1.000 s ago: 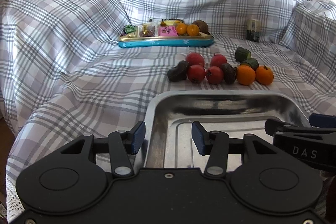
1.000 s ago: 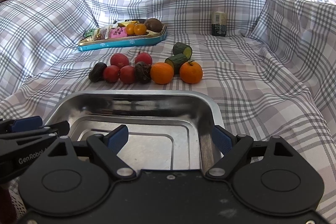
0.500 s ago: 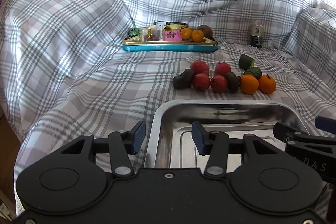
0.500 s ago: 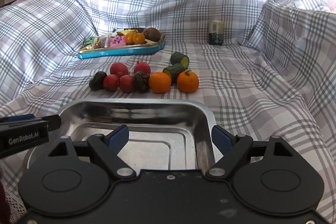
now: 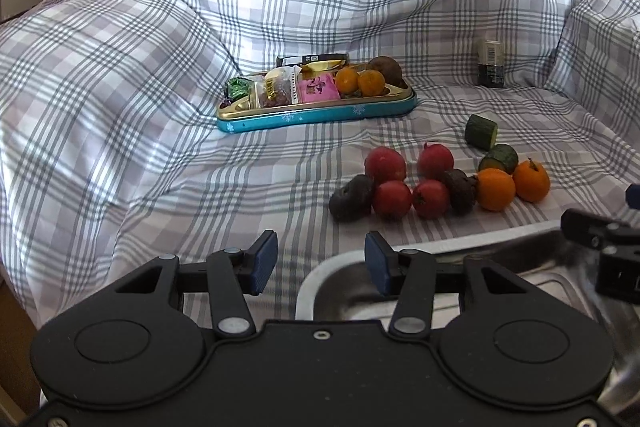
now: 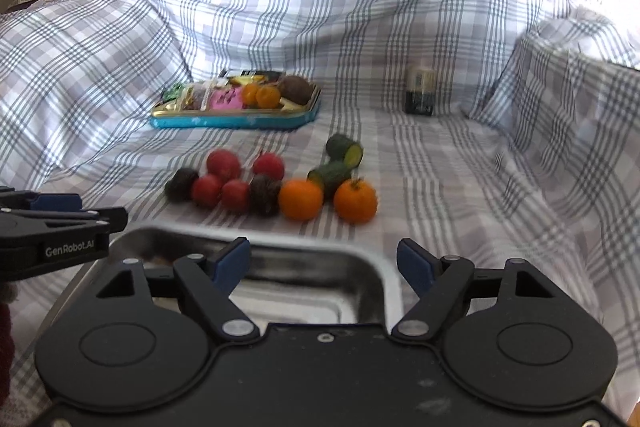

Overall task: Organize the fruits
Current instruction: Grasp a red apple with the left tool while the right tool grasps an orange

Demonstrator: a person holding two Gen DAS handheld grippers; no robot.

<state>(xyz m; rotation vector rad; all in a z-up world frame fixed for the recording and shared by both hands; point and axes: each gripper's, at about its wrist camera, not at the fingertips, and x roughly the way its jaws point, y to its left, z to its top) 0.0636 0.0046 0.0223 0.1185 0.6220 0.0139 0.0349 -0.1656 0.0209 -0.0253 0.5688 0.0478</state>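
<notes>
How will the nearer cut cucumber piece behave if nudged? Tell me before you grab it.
The nearer cucumber piece lies on its side, a short cylinder, so it will probably roll rather than slide. It sits against an orange, which may check it or get bumped. The soft, wrinkled plaid sheet should slow it. Its skin looks firm, likely stiff between the fingers.

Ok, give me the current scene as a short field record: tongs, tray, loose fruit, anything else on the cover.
left tongs: open, holding nothing, at the steel tray's left rim
right tongs: open, holding nothing, over the tray's far right corner
steel tray: nearest, no fruit visible inside
loose fruit: four red fruits, two oranges, two dark fruits, two cucumber pieces, clustered beyond the tray
blue tin: further back, holds snacks and fruit
</notes>
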